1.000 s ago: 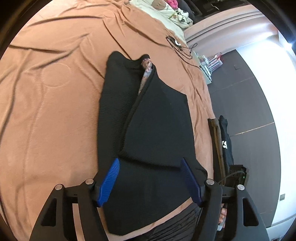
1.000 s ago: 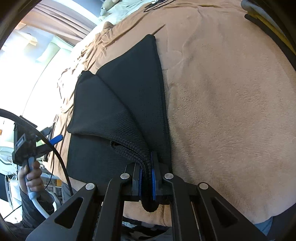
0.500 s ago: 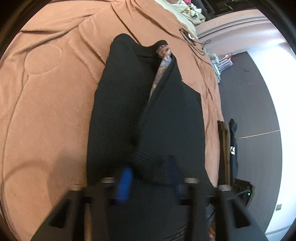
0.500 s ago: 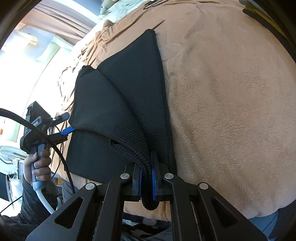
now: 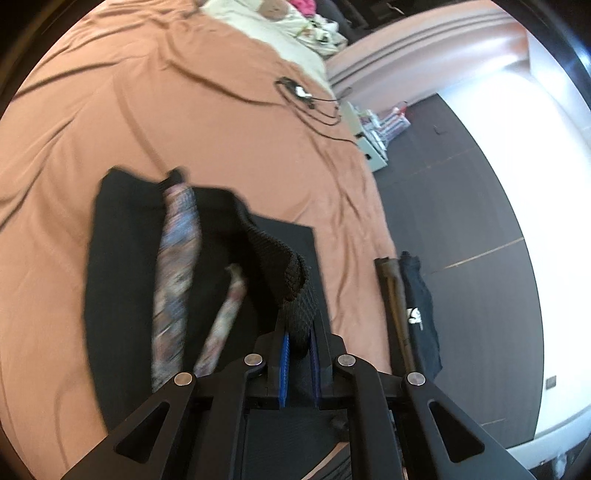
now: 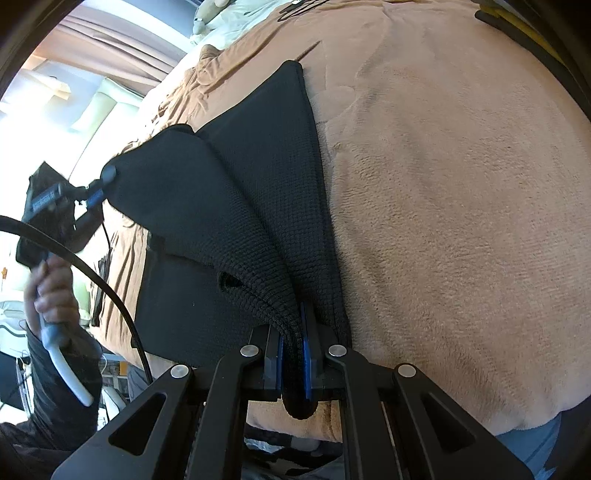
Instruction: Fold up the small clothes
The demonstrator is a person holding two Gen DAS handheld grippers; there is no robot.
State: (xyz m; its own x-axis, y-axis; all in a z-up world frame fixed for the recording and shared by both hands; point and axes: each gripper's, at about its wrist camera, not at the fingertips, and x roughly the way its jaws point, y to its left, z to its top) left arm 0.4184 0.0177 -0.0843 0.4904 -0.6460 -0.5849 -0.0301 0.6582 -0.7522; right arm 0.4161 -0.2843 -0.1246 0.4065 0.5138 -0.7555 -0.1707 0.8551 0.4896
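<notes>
A black knit garment [image 5: 122, 258] lies on the tan bed blanket [image 5: 184, 110], with a patterned lining strip [image 5: 177, 258] showing along its middle. My left gripper [image 5: 298, 341] is shut on a bunched edge of the garment and lifts it off the bed. In the right wrist view the same garment [image 6: 266, 155] is partly folded over itself. My right gripper [image 6: 291, 363] is shut on a thick knit edge near the bed's front edge. The left gripper [image 6: 98, 192] shows there too, holding a lifted corner at the far left.
A black cable with a white plug [image 5: 303, 96] lies on the blanket far ahead. Pillows and toys [image 5: 295, 22] sit at the bed's head. Dark clothes hang on a stand [image 5: 410, 306] beside the bed, over a dark floor [image 5: 461, 221].
My left gripper has gone from open over the garment to shut on its edge and has lifted it, exposing the patterned lining. My right gripper has kept its hold.
</notes>
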